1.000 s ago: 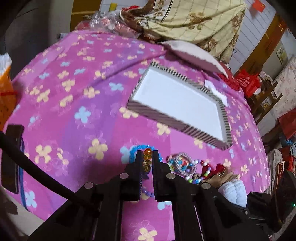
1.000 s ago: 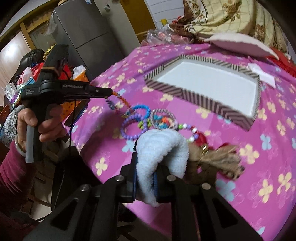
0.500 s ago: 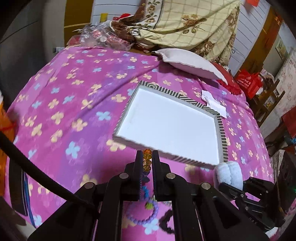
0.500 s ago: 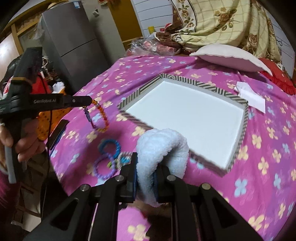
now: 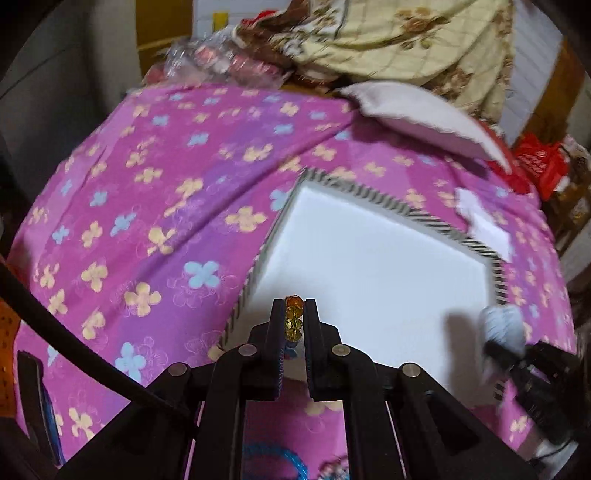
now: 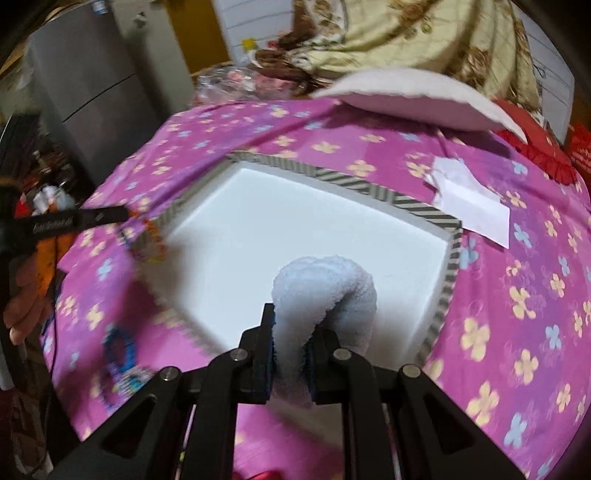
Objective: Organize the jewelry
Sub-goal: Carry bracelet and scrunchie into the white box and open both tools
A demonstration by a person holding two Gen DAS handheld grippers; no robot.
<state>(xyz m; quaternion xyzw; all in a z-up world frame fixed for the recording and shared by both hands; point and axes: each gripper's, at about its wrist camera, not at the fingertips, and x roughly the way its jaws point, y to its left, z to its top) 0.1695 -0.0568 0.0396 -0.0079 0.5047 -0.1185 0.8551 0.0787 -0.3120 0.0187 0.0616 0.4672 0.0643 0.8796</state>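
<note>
The left tongs (image 5: 294, 317) pinch an amber bead bracelet (image 5: 293, 320) over the near-left edge of the white striped-rim tray (image 5: 373, 258). The right tongs (image 6: 289, 345) clamp a fluffy pale-blue scrunchie (image 6: 325, 280) above the tray's near side. More bracelets (image 6: 118, 350) lie on the purple flowered cloth (image 6: 517, 295), just left of the tray.

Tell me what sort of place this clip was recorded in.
Probably a lived-in home, maybe a bedroom: a floral purple bedspread covers the work surface, with a white pillow and a quilted floral blanket piled behind, and a grey fridge alongside.
</note>
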